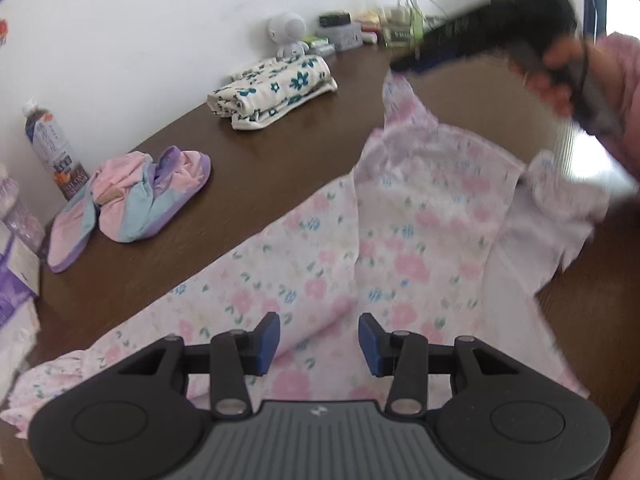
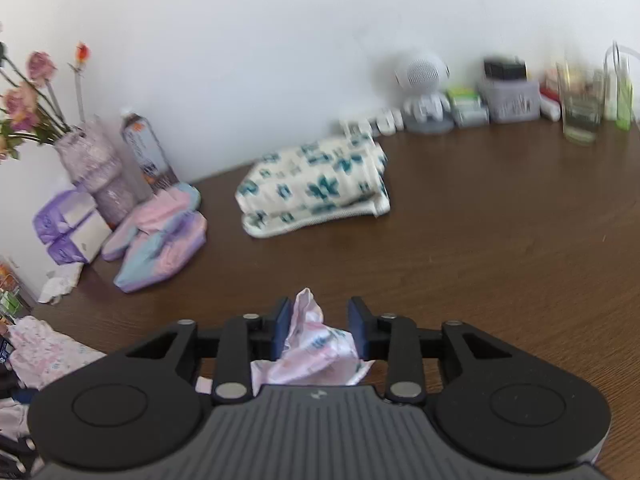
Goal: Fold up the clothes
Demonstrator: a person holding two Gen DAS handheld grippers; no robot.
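Left wrist view only: pink floral garment (image 1: 400, 216) spread over the brown table (image 1: 248, 168), long axis running from 7 o'clock up to 1 o'clock, one narrow end lifted toward the blurred right gripper (image 1: 416, 62) at 1 o'clock, a ruffled sleeve out at 3 o'clock. Also only here: a hand (image 1: 560, 76) on that gripper's handle, and a pink sleeve at the right edge. Left gripper (image 1: 319, 338) low in the frame, blue pads apart, released, nothing between them, garment lying beneath.

Right wrist view only: bunched corner of the same floral garment (image 2: 316, 344) standing up between the right gripper (image 2: 319, 328) pads, leaning on the left pad, a gap toward the right pad; jaws parted, not clenched on the cloth. Also only here: vase of dried flowers (image 2: 84, 160) at 9 o'clock, purple packets (image 2: 68, 232) below it, drinking glass (image 2: 580, 108) at 2 o'clock.

Seen in both: folded cream cloth with teal flowers (image 2: 316, 188), pastel pink, blue and purple garment (image 2: 160, 244) at 9 o'clock, plastic bottle (image 2: 142, 148), small white robot figure (image 2: 424, 92) against the wall.
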